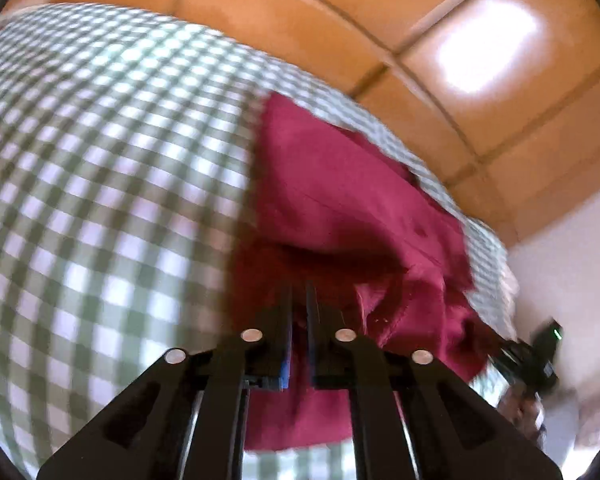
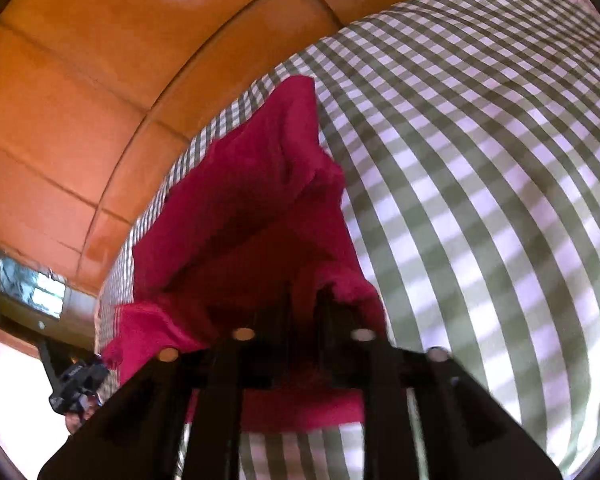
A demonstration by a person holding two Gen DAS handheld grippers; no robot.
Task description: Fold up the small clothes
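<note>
A crimson garment (image 1: 340,208) is seen on a green-and-white checked cloth (image 1: 100,168), near the edge toward the orange tiled floor (image 1: 480,60). The left gripper (image 1: 299,292) is clenched on a raised fold of the garment, jaws nearly together. The right gripper (image 2: 304,296) is clamped on bunched fabric at another edge, which is lifted off the cloth. Both views are blurred.

Black left gripper (image 1: 299,292) with blue pads (image 1: 286,364), silver round screws (image 1: 252,335)
</note>
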